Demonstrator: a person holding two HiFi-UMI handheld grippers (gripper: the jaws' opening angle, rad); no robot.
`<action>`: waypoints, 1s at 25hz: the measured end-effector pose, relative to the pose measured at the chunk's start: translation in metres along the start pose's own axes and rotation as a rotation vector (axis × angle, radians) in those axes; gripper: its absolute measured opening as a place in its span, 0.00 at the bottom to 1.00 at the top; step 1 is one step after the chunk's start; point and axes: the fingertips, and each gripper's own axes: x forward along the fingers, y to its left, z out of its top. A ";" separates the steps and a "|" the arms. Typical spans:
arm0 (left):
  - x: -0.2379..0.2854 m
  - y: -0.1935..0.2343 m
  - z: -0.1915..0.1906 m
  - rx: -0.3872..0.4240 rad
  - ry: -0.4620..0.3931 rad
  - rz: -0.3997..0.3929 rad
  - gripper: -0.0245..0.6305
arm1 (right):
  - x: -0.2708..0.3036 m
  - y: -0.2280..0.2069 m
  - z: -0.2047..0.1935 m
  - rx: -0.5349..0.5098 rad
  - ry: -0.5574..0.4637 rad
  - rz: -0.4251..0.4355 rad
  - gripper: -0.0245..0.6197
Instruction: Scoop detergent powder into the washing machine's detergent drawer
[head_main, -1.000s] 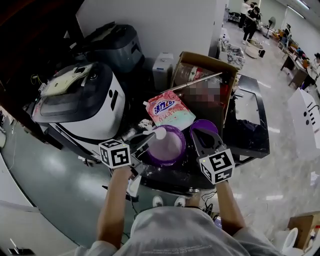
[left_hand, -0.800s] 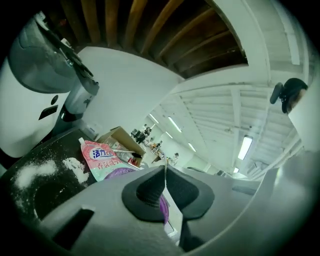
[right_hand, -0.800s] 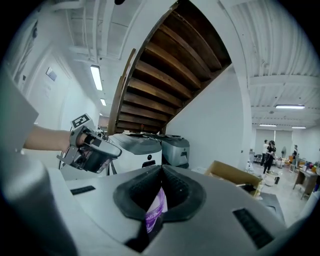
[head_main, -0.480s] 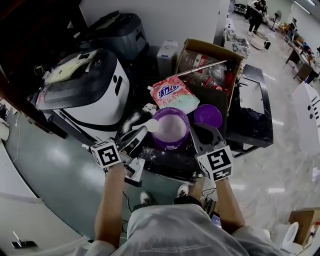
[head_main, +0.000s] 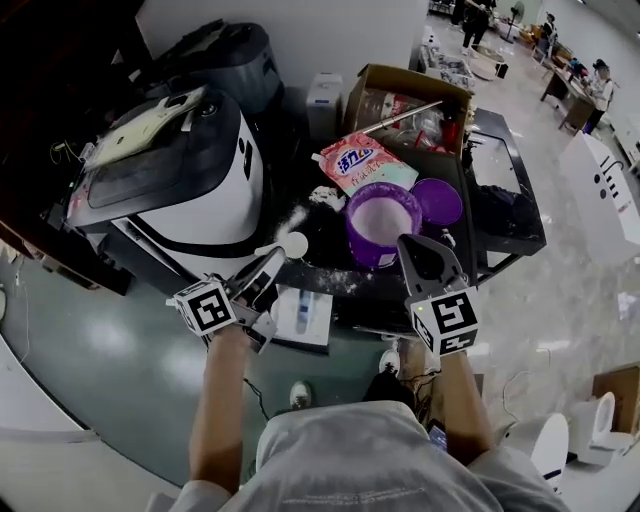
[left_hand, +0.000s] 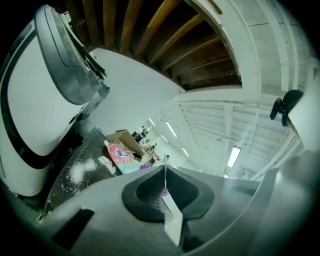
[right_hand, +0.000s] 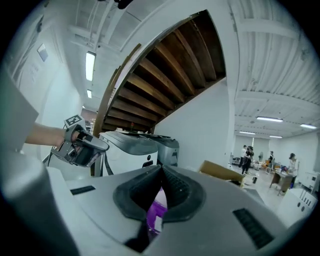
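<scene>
The washing machine (head_main: 170, 170) stands left of the purple tub (head_main: 382, 222). The right gripper (head_main: 413, 250) clamps the tub's near rim. The left gripper (head_main: 268, 268) grips the scoop (head_main: 293, 244), now left of the tub. Delivery to the drawer appears outstanding.

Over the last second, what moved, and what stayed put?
The left gripper, shut on the scoop, carried it out of the tub and leftward. It now hangs over the tabletop beside the washing machine. Nothing was taken hold of or let go. The right gripper stays clamped at the tub's rim. The bag and lid have not moved.
</scene>
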 end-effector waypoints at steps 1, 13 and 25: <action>-0.010 0.005 0.001 0.000 0.011 -0.008 0.06 | -0.003 0.011 -0.001 0.005 0.011 -0.019 0.05; -0.047 0.034 -0.020 0.011 0.177 -0.114 0.06 | -0.039 0.101 -0.032 0.059 0.147 -0.175 0.05; -0.028 0.047 -0.098 0.127 0.401 -0.093 0.06 | -0.051 0.126 -0.076 0.102 0.242 -0.173 0.05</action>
